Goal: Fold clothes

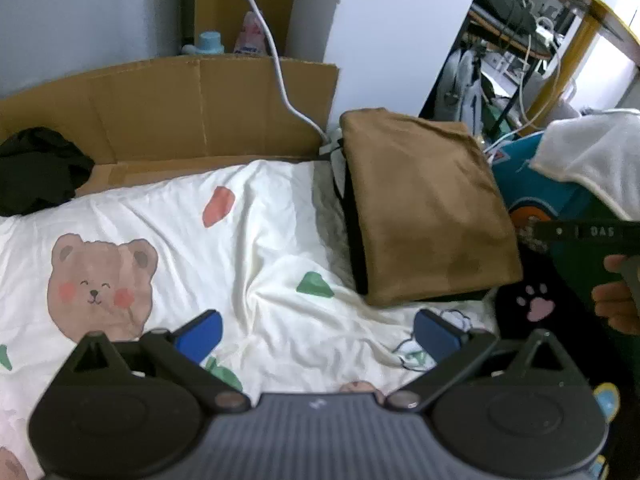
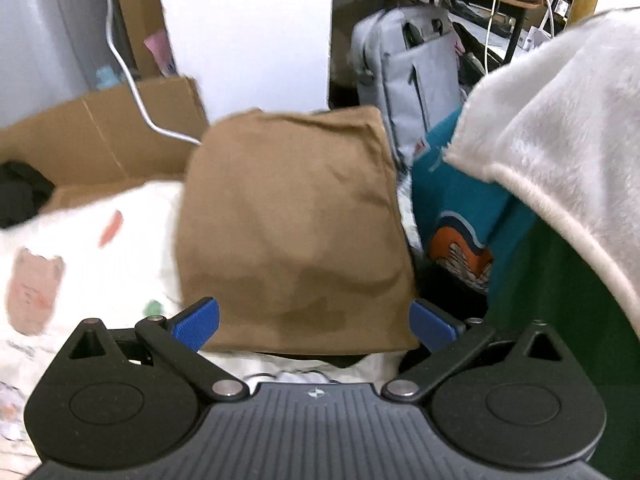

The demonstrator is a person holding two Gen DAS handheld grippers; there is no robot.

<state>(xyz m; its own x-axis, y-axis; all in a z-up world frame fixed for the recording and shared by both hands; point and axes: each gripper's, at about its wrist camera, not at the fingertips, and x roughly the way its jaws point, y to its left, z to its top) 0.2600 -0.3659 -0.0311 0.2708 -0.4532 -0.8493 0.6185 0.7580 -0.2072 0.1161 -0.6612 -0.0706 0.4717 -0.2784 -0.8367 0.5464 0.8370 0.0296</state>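
A folded brown garment (image 1: 428,208) lies on a pile at the right side of the bed, above a black layer. In the right wrist view the same brown garment (image 2: 296,232) fills the middle, just beyond the fingers. My left gripper (image 1: 316,336) hangs open over the cream bear-print sheet (image 1: 168,232), with nothing between its blue pads (image 1: 200,334). My right gripper (image 2: 314,326) is open too, above the near edge of the brown garment and not touching it. A crumpled black garment (image 1: 36,168) lies at the far left by the cardboard.
Flattened cardboard (image 1: 192,108) stands behind the bed, with a white cable (image 1: 280,76) running down it. A teal printed cloth (image 2: 460,216) and a white fleece (image 2: 560,128) lie right of the pile. A grey backpack (image 2: 412,76) and a cluttered desk (image 1: 516,20) are behind. A hand (image 1: 618,300) shows at the right edge.
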